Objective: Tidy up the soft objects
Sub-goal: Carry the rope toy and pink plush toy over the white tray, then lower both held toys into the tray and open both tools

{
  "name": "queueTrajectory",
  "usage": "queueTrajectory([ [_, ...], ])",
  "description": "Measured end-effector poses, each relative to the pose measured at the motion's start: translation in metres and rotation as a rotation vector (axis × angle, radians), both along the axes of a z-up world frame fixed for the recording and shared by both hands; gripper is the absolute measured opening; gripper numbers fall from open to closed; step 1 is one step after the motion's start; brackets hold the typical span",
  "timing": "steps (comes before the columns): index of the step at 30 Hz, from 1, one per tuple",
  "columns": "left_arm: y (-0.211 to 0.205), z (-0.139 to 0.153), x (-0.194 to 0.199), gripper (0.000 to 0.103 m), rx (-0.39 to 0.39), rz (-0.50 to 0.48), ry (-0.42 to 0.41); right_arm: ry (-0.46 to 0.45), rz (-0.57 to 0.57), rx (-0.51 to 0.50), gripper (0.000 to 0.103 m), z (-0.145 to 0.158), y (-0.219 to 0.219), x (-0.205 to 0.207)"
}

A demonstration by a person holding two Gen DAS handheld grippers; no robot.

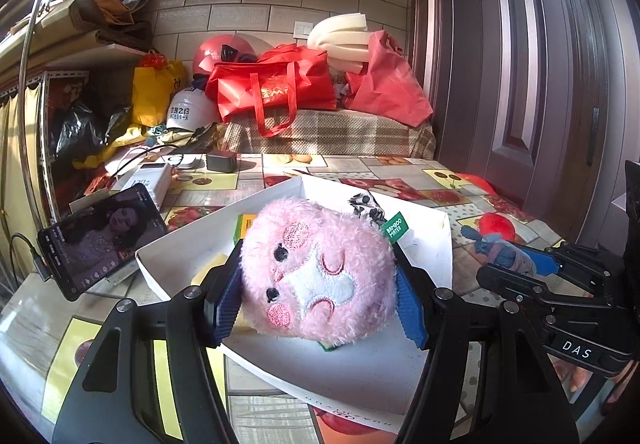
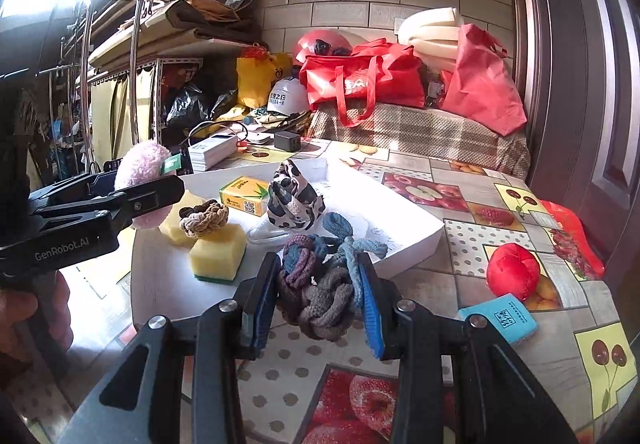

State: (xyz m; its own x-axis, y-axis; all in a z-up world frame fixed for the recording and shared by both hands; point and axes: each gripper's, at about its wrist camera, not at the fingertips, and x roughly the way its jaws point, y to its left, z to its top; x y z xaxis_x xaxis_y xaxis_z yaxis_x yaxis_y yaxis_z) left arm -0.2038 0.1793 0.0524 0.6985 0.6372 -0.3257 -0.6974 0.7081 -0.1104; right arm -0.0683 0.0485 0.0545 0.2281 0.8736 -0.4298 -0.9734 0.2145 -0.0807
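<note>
Pink plush toy (image 1: 316, 270): gripped by left tongs (image 1: 316, 284) over white tray (image 1: 360, 368). Braided hair ties (image 2: 320, 284): clamped in right tongs (image 2: 320, 296) beside it.

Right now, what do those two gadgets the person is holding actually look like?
Both are matte black, angular frames with round silver bolts at the joints. Each tool ends in two flat fingers faced with ribbed blue pads. The left tool has "GenRobot.AI" printed in white along its side, seen from the right wrist view. The right tool carries a small "DAS" label, seen from the left wrist view. No cables show.
</note>
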Motion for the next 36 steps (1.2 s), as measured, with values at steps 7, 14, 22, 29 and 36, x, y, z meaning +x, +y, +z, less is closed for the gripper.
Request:
queueTrajectory([
  [7, 0.027, -0.001, -0.003, 0.066, -0.022, 0.059, -0.006, 0.025, 0.083, -0.029, 0.038, -0.004, 0.035, -0.011],
  [14, 0.063, -0.007, 0.003, 0.066, -0.103, 0.075, -0.008, 0.052, 0.131, -0.118, 0.038, -0.012, 0.076, -0.008],
  [22, 0.083, -0.005, 0.013, 0.066, -0.09, 0.127, -0.009, 0.041, 0.005, -0.097, 0.038, -0.01, 0.11, 0.02],
  [29, 0.078, -0.001, 0.04, 0.067, 0.024, 0.12, 0.079, 0.074, -0.022, -0.077, 0.038, -0.009, 0.112, 0.03],
  [36, 0.089, -0.003, 0.035, 0.067, -0.03, 0.134, 0.066, -0.044, 0.048, -0.054, 0.038, -0.005, 0.111, 0.005],
])
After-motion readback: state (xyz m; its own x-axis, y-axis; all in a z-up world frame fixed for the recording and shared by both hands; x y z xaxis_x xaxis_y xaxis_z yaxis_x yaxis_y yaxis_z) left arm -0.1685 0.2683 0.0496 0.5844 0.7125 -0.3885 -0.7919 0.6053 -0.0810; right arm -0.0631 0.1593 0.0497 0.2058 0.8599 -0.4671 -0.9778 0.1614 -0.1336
